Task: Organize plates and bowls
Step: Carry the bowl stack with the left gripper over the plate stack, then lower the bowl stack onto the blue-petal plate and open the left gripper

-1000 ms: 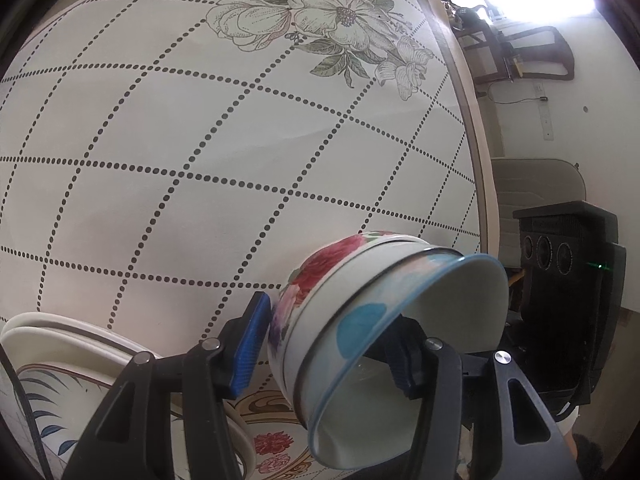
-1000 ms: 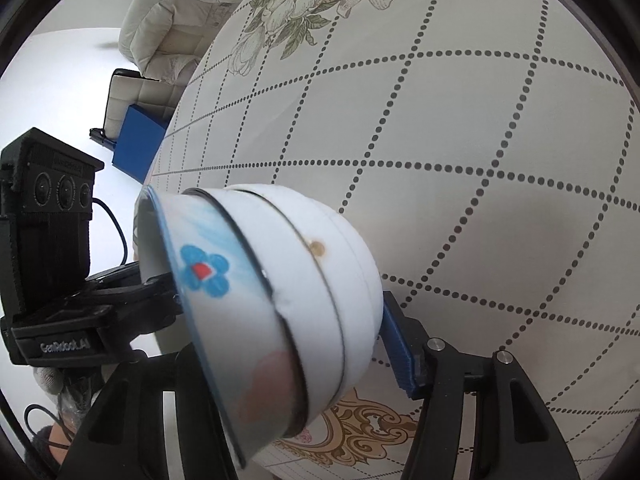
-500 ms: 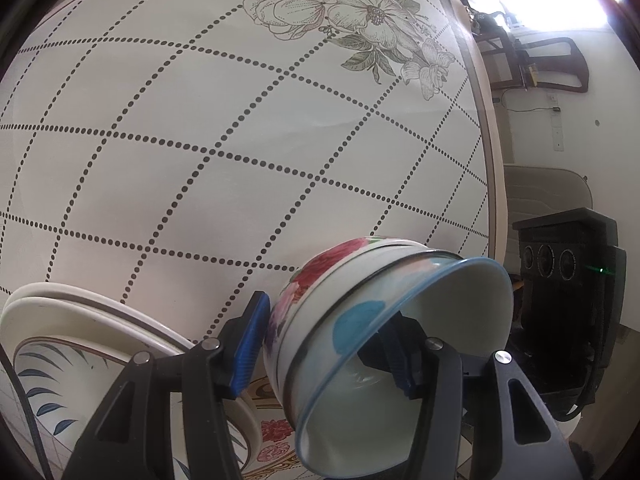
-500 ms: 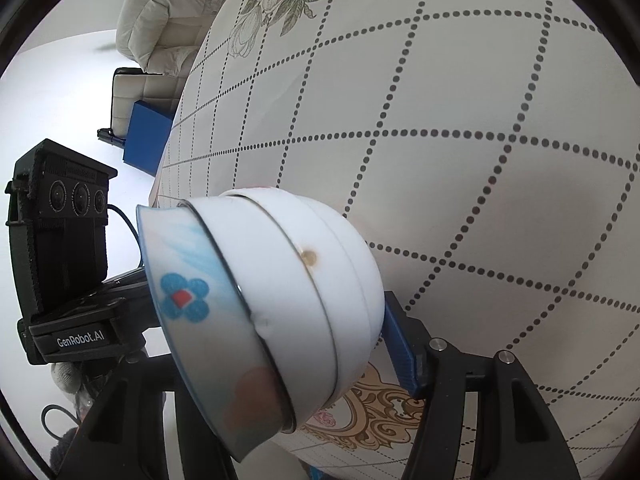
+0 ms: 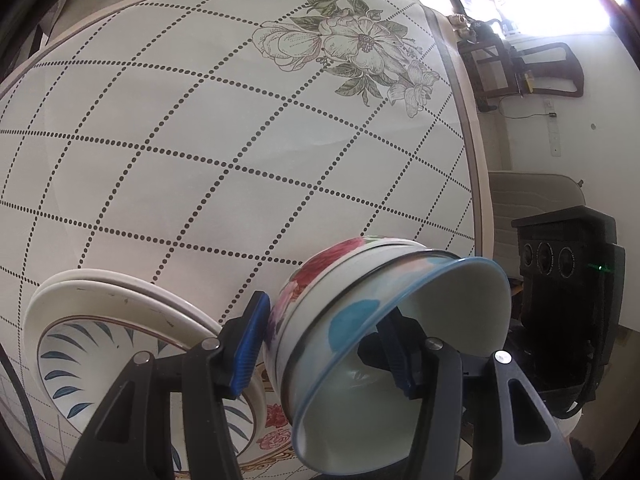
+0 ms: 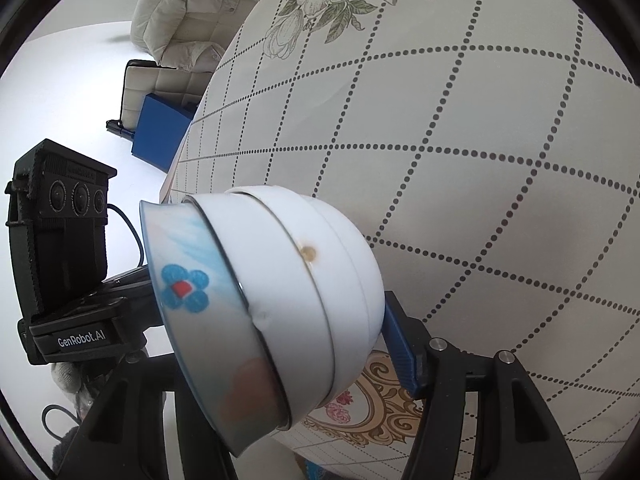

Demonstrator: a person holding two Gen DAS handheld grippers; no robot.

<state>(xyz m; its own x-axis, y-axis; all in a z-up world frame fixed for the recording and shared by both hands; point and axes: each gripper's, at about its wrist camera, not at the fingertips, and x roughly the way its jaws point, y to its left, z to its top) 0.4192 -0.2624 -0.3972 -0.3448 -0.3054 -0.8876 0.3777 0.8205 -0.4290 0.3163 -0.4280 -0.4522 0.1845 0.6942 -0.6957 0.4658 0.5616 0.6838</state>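
Bowl stack (image 5: 384,320): nested bowls, tilted, lower centre; insides apparently empty.
Left gripper (image 5: 328,344): clamped on bowl stack.
Right gripper (image 6: 280,344): clamped on it too.
Plates (image 5: 120,320): stacked, lower left.

Hidden and cut-off parts
The stack of bowls (image 6: 280,312) covers the right gripper's left finger pad; the plates (image 5: 120,336) run behind the left gripper's fingers (image 5: 248,344) and off the lower edge, so their count is unclear.

Home dining area: round surface under cream floral dotted-lattice tablecloth (image 5: 240,152); dark wooden chair (image 5: 520,68); cream padded armchair (image 6: 188,12).
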